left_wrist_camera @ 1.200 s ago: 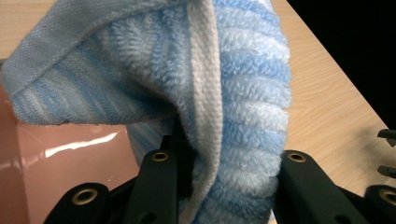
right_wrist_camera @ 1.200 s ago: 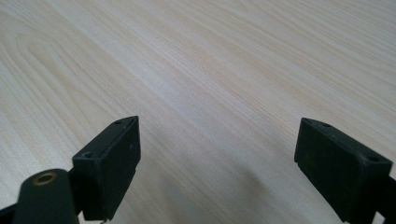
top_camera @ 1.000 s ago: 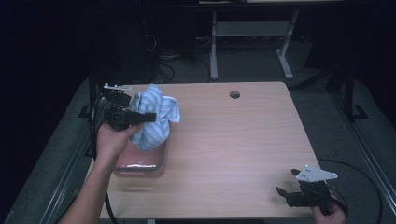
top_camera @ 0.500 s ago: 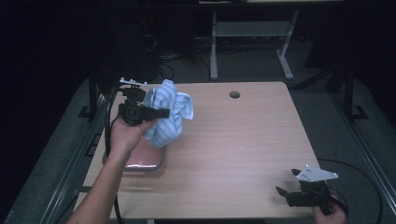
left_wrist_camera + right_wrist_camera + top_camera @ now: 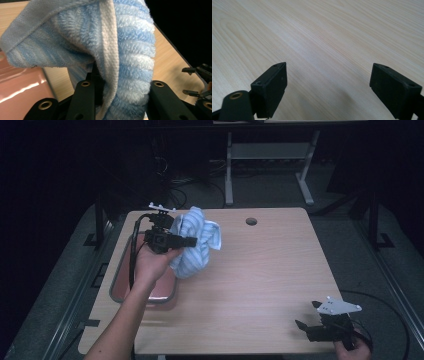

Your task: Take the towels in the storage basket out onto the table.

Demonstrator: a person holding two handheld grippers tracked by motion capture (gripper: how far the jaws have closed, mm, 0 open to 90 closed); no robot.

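Towel (image 5: 196, 242) clamped in left gripper (image 5: 192, 241) fingers, above tray (image 5: 120, 285)

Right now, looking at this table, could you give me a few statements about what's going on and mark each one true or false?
1. The left gripper is clamped on a blue-and-white striped towel. True.
2. The towel lies flat on the table. False: it hangs bunched from the left gripper, lifted above the wood.
3. A pink tray sits near the table's left edge. True.
4. The right gripper is holding a corner of the towel. False: its jaws stand open with nothing between them, at the table's near right corner.
5. The towel is stuffed inside the tray. False: it is held up beside the tray, over its right edge and the wood.
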